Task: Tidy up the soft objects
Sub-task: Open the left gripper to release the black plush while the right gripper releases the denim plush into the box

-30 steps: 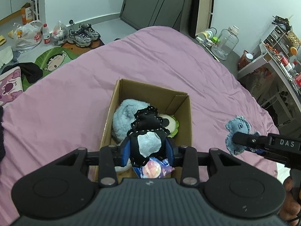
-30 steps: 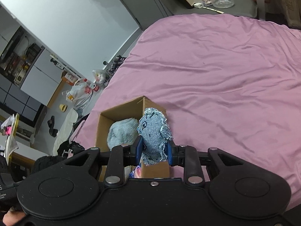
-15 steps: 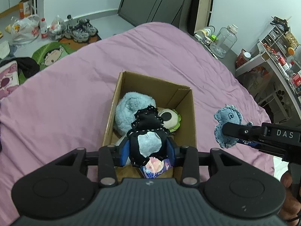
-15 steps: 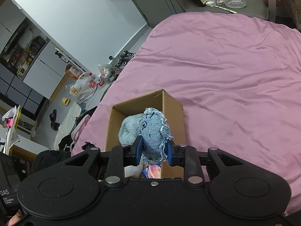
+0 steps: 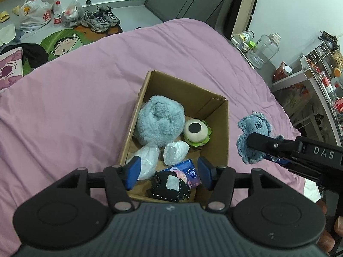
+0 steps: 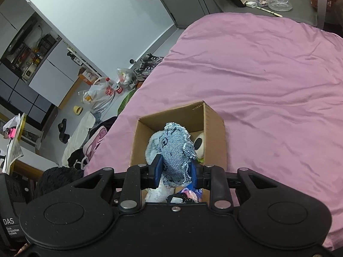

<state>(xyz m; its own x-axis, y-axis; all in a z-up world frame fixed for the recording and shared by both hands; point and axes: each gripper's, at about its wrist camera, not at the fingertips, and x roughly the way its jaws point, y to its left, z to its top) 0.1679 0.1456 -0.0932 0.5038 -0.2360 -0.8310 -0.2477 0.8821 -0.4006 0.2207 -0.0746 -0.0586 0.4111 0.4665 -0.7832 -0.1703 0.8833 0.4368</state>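
Two tools over brown cardboard box [image 5: 216,128]: left tool [image 5: 168,171] open above dropped black patched pouch [image 5: 170,187], right tool [image 6: 175,170] clamps frayed denim plush [image 6: 174,150] for boxing next.

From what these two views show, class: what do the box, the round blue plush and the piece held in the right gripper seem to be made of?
Box: corrugated cardboard, matte brown, with a fluted cut edge and folded flaps.
Round blue plush: long-pile synthetic fur, probably; fuzzy, matte surface.
Piece in the right gripper: the denim toy looks like woven blue denim, with frayed pale edges and dark stitching.
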